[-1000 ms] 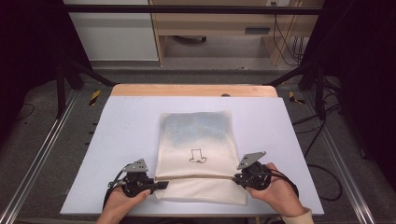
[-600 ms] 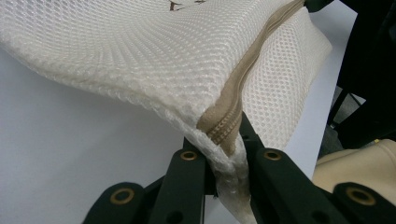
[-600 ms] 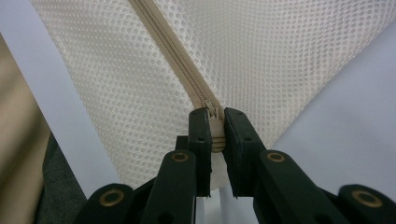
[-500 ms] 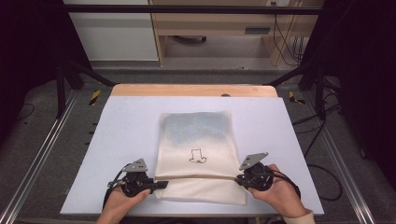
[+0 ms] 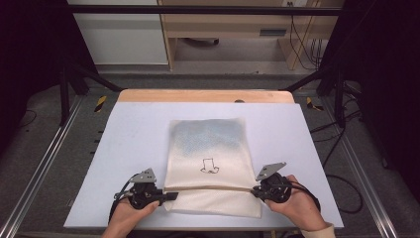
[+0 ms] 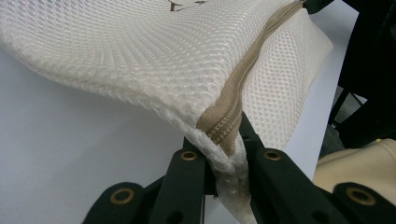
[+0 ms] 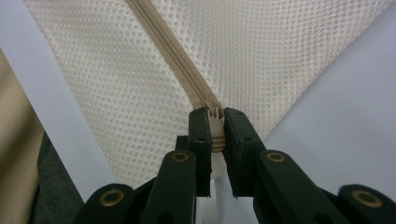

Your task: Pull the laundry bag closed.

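A cream mesh laundry bag (image 5: 208,148) with a tan zipper (image 5: 210,189) across its near end lies in the middle of the white table (image 5: 133,129). My left gripper (image 5: 167,195) pinches the bag's left edge at the zipper's end; in the left gripper view the mesh and zipper tape (image 6: 227,135) are squeezed between the jaws. My right gripper (image 5: 253,191) is shut on the zipper pull (image 7: 214,116) at the bag's right edge. The bag (image 7: 140,93) spreads away from the right jaws. A small black drawing (image 5: 209,165) marks the bag's top face.
A wooden strip (image 5: 205,96) runs along the table's far edge. Metal frame rails (image 5: 44,163) flank both sides, with cables (image 5: 337,183) on the floor at right. Furniture (image 5: 223,29) stands beyond the table.
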Available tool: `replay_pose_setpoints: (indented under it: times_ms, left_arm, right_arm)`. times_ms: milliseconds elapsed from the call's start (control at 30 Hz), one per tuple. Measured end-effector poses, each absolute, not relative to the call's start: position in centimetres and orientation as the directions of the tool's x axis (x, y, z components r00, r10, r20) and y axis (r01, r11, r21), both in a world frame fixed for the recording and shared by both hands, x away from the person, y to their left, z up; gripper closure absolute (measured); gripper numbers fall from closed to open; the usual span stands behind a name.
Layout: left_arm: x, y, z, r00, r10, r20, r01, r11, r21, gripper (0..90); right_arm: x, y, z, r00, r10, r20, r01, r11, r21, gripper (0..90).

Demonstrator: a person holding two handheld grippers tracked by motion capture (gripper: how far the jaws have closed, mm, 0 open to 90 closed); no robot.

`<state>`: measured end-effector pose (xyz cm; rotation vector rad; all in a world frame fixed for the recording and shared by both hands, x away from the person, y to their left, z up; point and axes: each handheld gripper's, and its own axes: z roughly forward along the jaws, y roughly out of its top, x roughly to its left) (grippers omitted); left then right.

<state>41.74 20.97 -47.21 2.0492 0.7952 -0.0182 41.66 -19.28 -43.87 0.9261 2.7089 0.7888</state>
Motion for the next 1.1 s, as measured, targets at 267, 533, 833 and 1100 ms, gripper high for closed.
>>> replay_pose_setpoints:
  times_ms: [267,533,833,1100]
  left_arm:
    - [41.74,20.99,-47.15,0.792,0.531,-0.301,0.539,-0.379,0.752,84.8]
    - [41.76,21.06,-47.08,0.792,0.533,-0.3,0.539,-0.376,0.754,84.7]
    - [41.75,21.06,-47.05,0.79,0.539,-0.293,0.538,-0.379,0.753,83.9]
    - [41.66,21.01,-46.8,0.778,0.556,-0.292,0.546,-0.37,0.752,71.7]
  right_arm:
    - [41.57,-19.36,-43.91,-0.79,0.613,0.01,0.524,0.668,0.529,81.7]
    - [41.54,-19.75,-44.12,-0.786,0.619,0.009,0.533,0.668,0.519,81.7]
    - [41.54,-19.66,-44.33,-0.787,0.617,0.017,0.537,0.671,0.511,81.6]
    - [41.7,-19.48,-44.52,-0.78,0.625,0.023,0.547,0.663,0.512,76.8]
